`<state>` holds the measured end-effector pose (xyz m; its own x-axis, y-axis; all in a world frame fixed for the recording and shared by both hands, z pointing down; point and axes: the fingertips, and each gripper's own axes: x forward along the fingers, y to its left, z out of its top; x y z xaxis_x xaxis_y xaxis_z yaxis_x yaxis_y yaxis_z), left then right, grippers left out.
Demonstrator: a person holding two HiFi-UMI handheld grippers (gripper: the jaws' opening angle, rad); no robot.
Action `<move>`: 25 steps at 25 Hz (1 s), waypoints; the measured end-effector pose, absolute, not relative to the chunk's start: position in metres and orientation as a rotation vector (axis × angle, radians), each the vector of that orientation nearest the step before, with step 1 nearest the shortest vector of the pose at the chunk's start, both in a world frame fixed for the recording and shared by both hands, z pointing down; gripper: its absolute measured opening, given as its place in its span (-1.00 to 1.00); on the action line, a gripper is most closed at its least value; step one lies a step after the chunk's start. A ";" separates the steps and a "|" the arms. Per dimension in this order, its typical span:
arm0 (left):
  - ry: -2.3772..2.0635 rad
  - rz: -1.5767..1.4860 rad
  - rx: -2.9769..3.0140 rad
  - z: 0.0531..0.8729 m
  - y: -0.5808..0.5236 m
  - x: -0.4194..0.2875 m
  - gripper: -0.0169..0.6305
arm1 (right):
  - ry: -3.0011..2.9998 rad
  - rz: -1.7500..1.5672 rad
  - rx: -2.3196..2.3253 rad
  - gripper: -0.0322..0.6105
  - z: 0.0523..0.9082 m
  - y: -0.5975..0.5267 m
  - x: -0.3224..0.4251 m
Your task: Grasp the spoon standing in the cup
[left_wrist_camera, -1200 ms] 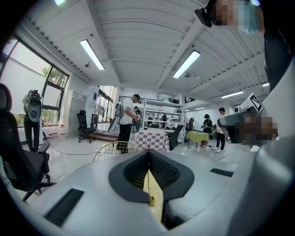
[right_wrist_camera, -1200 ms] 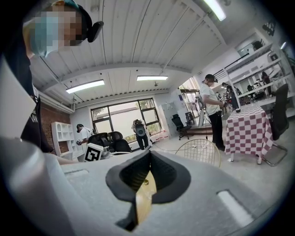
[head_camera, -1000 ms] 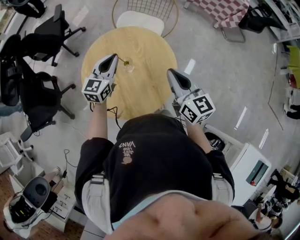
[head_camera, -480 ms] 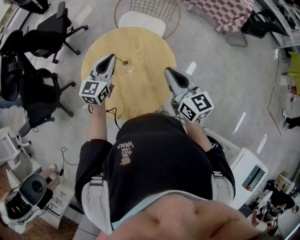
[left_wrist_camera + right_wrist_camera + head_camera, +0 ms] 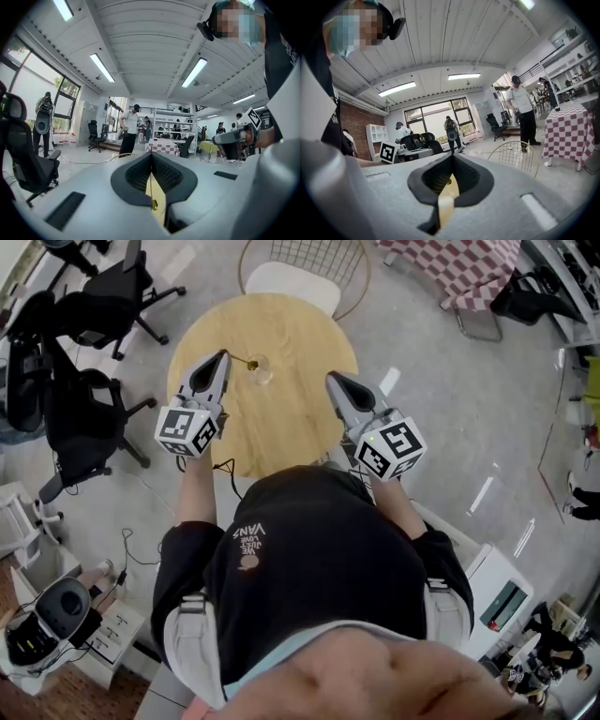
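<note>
A small clear glass cup [image 5: 260, 369] stands on the round wooden table [image 5: 291, 329]. A thin gold spoon [image 5: 242, 361] leans out of it to the left. My left gripper [image 5: 223, 357] has its tip at the end of the spoon's handle. In the left gripper view its jaws [image 5: 151, 157] are shut with the spoon's gold stem [image 5: 152, 194] pinched between them. My right gripper [image 5: 330, 379] hovers over the table's right edge, well away from the cup. It is shut [image 5: 452, 157] with nothing in it.
A white-seated wire chair [image 5: 291, 282] stands at the table's far side. Black office chairs [image 5: 80, 418] crowd the floor to the left. A checkered table [image 5: 450, 254] is at the far right. People stand in the room beyond.
Both grippers hold nearly the same places. The left gripper has shifted very slightly left with the spoon's handle still at its tip; the head view has drifted a little.
</note>
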<state>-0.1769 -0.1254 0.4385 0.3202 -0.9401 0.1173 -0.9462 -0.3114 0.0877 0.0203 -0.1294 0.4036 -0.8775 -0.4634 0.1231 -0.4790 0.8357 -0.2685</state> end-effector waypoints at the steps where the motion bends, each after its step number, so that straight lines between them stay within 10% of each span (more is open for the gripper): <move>1: -1.759 0.060 2.435 0.436 -0.123 -0.177 -0.91 | -2.962 0.453 0.750 -0.90 0.403 -0.129 0.018; 25: -1.875 -0.079 2.440 0.386 -0.076 -0.182 -0.91 | -2.989 0.436 0.634 -0.91 0.401 -0.126 -0.009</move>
